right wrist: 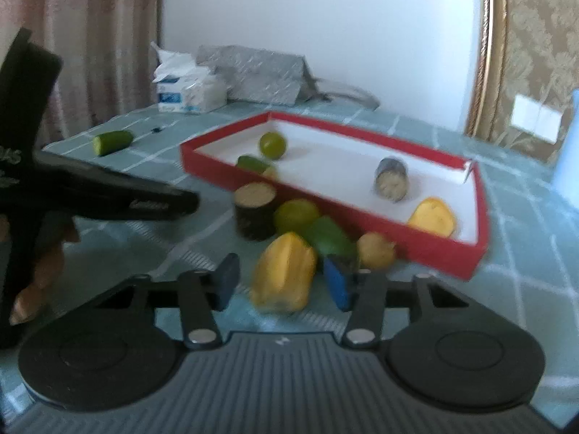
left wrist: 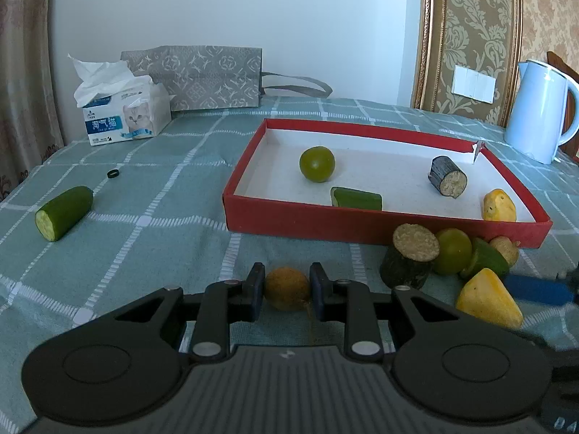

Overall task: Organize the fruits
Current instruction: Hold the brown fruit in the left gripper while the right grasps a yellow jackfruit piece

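A: While the red tray (left wrist: 380,222) already holds four pieces, a small cluster of fruit waits just outside its near wall, and the left gripper (left wrist: 287,291) is clamped on a small brown round fruit (left wrist: 286,288) a little in front of that wall.

B: And the right gripper (right wrist: 282,282)?

A: Its pads straddle a yellow wedge (right wrist: 284,271) near the tray's front wall. The right-hand pad looks close against it, but a gap shows on the other side, so nothing is held yet.

B: How will the wedge handle?

A: Probably light and firm, with a smooth skin that could slip. Its slanted faces may squirt out of a pinch, so taking it across the thickest middle seems safest. The round fruit likely rolls if let go carelessly.

B: What stays unclear?

A: The right view is blurred, so contact at the pad cannot be confirmed. A dark stub (right wrist: 255,213) and a green fruit (right wrist: 296,215) crowd the tray's wall behind the wedge, partly hiding each other.
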Tool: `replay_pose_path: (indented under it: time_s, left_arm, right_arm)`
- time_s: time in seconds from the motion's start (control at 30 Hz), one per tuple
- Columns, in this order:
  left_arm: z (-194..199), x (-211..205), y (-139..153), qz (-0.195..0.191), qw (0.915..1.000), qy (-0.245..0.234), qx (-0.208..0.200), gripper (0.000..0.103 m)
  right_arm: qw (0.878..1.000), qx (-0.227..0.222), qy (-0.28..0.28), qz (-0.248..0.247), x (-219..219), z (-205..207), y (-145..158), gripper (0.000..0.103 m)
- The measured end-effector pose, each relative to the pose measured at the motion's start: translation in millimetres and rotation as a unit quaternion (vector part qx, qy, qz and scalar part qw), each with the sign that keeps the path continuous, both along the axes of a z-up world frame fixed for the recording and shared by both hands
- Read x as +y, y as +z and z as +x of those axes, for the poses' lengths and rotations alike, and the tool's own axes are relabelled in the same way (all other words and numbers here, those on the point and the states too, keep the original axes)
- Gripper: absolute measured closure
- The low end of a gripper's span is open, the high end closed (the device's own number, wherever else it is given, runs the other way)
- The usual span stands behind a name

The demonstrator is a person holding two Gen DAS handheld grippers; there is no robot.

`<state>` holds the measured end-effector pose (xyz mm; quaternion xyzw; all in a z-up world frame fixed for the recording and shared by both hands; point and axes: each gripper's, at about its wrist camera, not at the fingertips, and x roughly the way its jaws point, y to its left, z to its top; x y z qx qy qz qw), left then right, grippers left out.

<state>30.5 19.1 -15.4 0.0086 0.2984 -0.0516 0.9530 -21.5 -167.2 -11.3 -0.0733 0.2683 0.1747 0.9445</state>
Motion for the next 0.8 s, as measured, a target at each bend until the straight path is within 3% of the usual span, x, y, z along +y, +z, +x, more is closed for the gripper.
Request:
replay_pose_path:
  time_s: [0.13, 0.3, 0.5, 0.63, 0.8]
  left_arm:
    - [0, 0, -1, 0.001, 1.0, 0.0, 0.0, 0.077]
    - [0, -1, -1, 0.003, 1.0, -0.001, -0.001, 0.077]
    - [0, -1, -1, 0.003, 1.0, -0.001, -0.001, 0.077]
    - [0, -1, -1, 0.003, 1.0, -0.001, -0.001, 0.077]
    - [0, 0, -1, 0.005, 1.0, -0.001, -0.002, 0.077]
  right_arm:
    - [1.0, -0.002, 0.002, 0.0, 3, 0, 0, 0.056]
    - [1.0, 0.001, -0.007, 0.003, 5, 8, 0, 0.066]
    - [1.0, -0.009, -0.009, -0.006, 5, 5, 0, 0.071]
    - [0.999, -0.026, -0.019, -0.017, 2, 0, 1, 0.071]
    - [0.999, -0.039, -0.024, 0.005, -10, -7, 9, 0.072]
